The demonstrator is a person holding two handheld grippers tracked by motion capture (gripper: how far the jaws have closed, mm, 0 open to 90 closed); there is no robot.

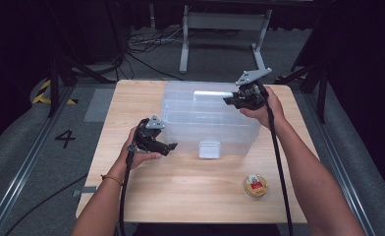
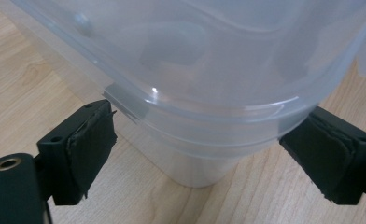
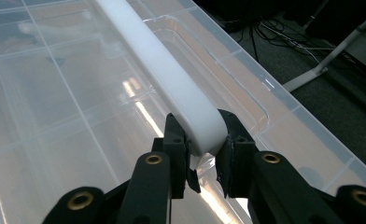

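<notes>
Two tools: right tool (image 3: 203, 161) clamps white handle (image 3: 172, 79) of clear box (image 1: 207, 120); left tool (image 2: 200, 154) gapes wide around its corner. One-ended lift may tilt box.

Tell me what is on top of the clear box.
A white handle lies along the lid of the clear box, clamped by the right gripper. The box's contents stay blurred behind the plastic.
</notes>
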